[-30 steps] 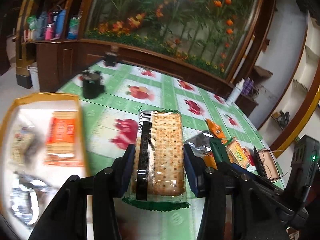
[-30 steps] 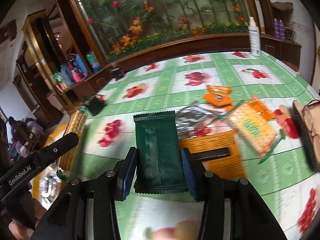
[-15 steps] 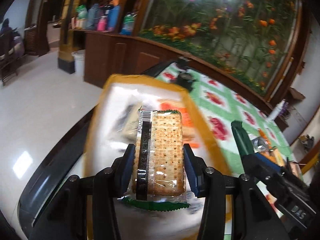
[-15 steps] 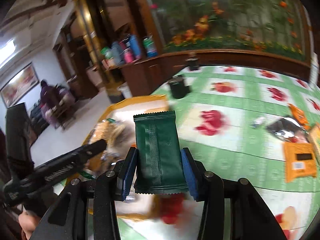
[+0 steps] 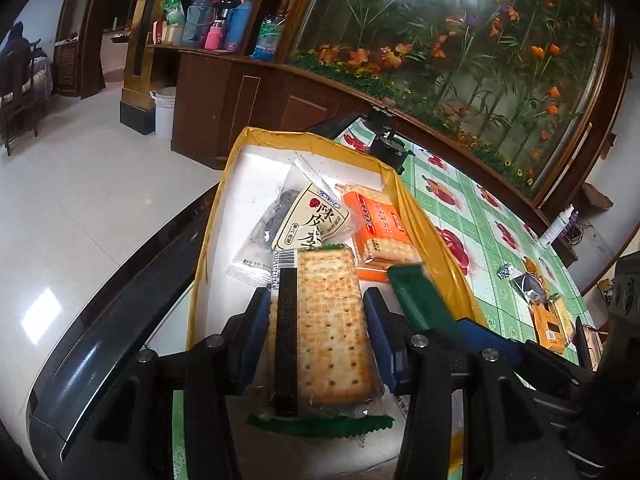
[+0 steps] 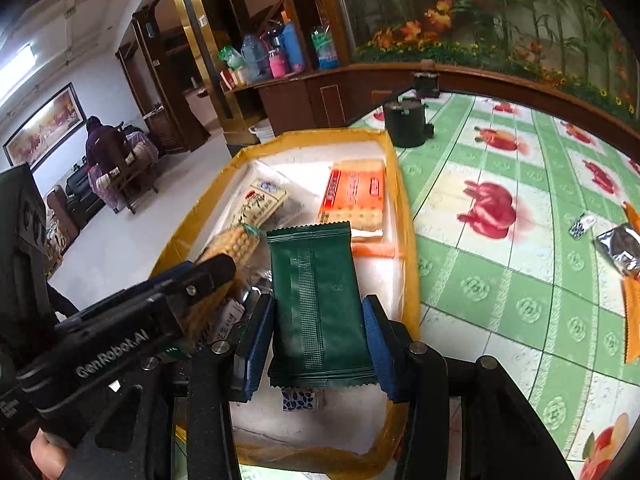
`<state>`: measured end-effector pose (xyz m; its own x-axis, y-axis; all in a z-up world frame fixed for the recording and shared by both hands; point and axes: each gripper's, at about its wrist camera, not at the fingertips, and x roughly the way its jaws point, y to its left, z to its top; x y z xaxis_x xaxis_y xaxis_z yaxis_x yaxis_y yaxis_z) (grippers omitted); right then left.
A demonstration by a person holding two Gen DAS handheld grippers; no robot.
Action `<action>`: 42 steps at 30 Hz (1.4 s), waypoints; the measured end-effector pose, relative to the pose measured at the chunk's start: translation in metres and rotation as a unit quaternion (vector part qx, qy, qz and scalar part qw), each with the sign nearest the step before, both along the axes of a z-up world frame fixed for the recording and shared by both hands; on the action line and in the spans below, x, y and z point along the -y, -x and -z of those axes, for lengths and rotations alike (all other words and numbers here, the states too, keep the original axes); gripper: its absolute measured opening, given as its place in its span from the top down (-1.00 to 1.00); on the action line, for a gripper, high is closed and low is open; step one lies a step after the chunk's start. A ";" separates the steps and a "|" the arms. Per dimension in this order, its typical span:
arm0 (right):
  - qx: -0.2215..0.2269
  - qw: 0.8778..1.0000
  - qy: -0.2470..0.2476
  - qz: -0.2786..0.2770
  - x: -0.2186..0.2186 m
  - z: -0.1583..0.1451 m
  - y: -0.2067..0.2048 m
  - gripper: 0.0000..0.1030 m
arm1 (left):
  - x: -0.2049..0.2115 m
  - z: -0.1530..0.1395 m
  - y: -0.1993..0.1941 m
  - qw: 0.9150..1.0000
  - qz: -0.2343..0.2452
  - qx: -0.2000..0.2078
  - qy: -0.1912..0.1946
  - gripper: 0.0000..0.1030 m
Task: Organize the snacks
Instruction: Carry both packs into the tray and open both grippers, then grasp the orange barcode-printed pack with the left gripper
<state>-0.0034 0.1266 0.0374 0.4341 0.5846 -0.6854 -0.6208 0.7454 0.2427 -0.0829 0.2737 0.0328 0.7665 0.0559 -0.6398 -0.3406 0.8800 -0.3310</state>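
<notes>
- Two snack packs are held over the yellow-rimmed white tray [image 5: 436,236], one in each gripper.
- In the left wrist view, the left gripper [image 5: 316,332] has its blue-padded jaws clenched on the long sides of a clear-wrapped pack of square crackers with a green crimped edge [image 5: 332,328], which hangs above the near part of the tray.
- In the right wrist view, the right gripper [image 6: 318,332] clamps a dark green foil sachet [image 6: 316,304] between its blue pads, just right of the cracker pack and also over the tray's near half.
- Inside the tray, farther off, lie an orange-wrapped biscuit pack [image 5: 380,224] on the right and a cream packet printed with dark characters [image 5: 312,216] to its left, touching or overlapping a clear packet of dark contents [image 5: 276,216].
- Near the right gripper, a small blue-and-white patterned packet [image 6: 298,398] rests on the tray floor.
- The tray sits at the left end of a green-checked tablecloth printed with red fruit [image 6: 500,264].
- On the cloth, far to the right, lie a silver foil packet [image 6: 620,248] and a tiny black-and-white wrapper [image 6: 582,226], well apart from the tray.
- Just beyond the tray's far right corner stands a black cylindrical pot [image 6: 404,124].
</notes>
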 end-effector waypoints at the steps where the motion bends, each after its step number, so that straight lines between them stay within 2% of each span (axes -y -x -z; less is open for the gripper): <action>1: 0.004 1.000 0.003 -0.002 0.000 0.000 0.001 0.04 | 0.001 0.000 -0.001 1.000 0.002 0.000 0.000 0.07; 8: 0.023 0.999 0.018 -0.017 -0.005 0.002 0.014 0.04 | 0.004 -0.001 0.001 1.000 0.009 0.008 0.006 -0.03; 10: 0.023 0.999 0.017 -0.018 -0.003 0.001 0.015 0.02 | 0.006 -0.001 0.002 1.000 0.015 0.010 0.004 -0.29; 11: 0.023 0.999 0.015 -0.020 -0.002 0.001 0.015 -0.01 | 0.008 -0.002 0.002 1.000 0.023 0.011 0.002 -0.49; 12: 0.023 0.999 0.014 -0.020 -0.002 0.000 0.016 -0.09 | 0.012 -0.003 0.000 0.999 0.033 0.012 -0.002 -0.54; 14: 0.024 0.999 0.010 -0.023 0.000 -0.001 0.018 -0.15 | 0.016 -0.002 -0.001 0.999 0.034 0.006 -0.011 -0.54; 19: 0.029 0.999 0.004 -0.016 0.008 -0.005 0.021 -0.16 | 0.017 -0.002 0.000 0.999 0.031 0.007 -0.009 -0.54; 27: 0.043 0.999 -0.015 0.005 0.025 -0.014 0.022 -0.16 | 0.010 -0.004 0.011 0.999 0.016 0.035 0.002 -0.62; 30: 0.047 0.999 -0.019 0.019 0.035 -0.017 0.021 -0.23 | 0.009 -0.005 0.015 0.999 0.016 0.044 0.006 -0.66; 35: 0.029 0.997 -0.043 0.051 0.062 -0.019 0.011 -0.23 | 0.011 -0.008 0.020 0.998 0.021 0.058 0.001 -0.81; 39: 0.017 0.995 -0.057 0.082 0.089 -0.021 0.001 -0.23 | 0.014 -0.013 0.028 0.997 0.014 0.073 -0.007 -0.84; 42: 0.015 0.991 -0.063 0.114 0.117 -0.023 -0.010 -0.23 | 0.015 -0.015 0.030 0.997 0.012 0.073 0.015 -0.84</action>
<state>0.0070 0.0099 0.0606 0.5848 0.5488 -0.5974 -0.4475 0.8324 0.3267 -0.1134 0.2582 0.0479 0.8526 0.0190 -0.5222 -0.2656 0.8763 -0.4018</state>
